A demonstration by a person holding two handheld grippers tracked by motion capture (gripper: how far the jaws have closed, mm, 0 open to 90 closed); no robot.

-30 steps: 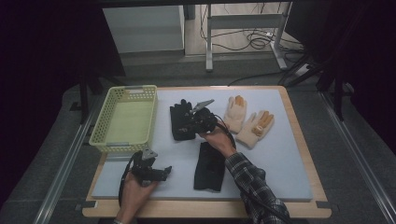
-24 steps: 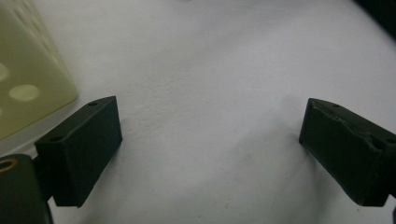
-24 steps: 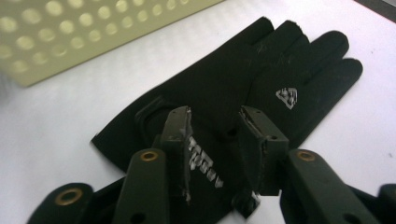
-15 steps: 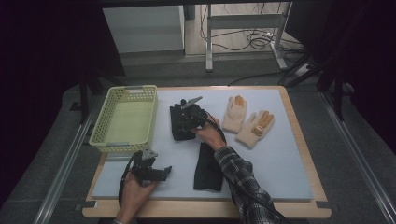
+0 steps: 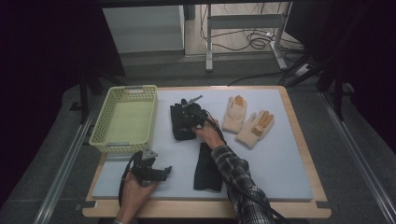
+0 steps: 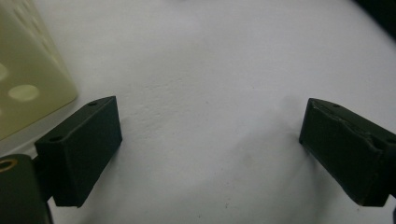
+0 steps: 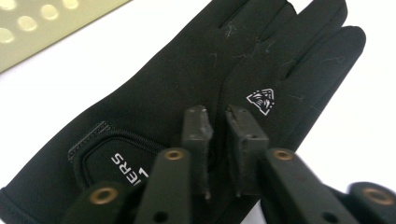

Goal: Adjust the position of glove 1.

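Note:
A black glove (image 5: 179, 126) lies flat on the white mat (image 5: 280, 163), just right of the basket. My right gripper (image 5: 190, 115) is down on it. In the right gripper view the jaws have just been closing and now stand almost together, and my right gripper (image 7: 216, 116) pinches a fold of the black glove (image 7: 154, 93) near its small white logo. A second black glove (image 5: 208, 165) lies nearer the front, partly under the person's sleeve. My left gripper (image 5: 163, 170) rests at the front left, and its jaws (image 6: 210, 135) stand wide open over bare mat.
A pale yellow basket (image 5: 123, 140) with holed walls stands at the left, and its corner (image 6: 28, 84) is close to my left gripper. Two tan gloves (image 5: 235, 113) (image 5: 255, 128) lie at the back right. A wooden edge frames the mat.
My right gripper has shifted left and down onto the far black glove, and its jaws have closed. The left hand has stayed where it was.

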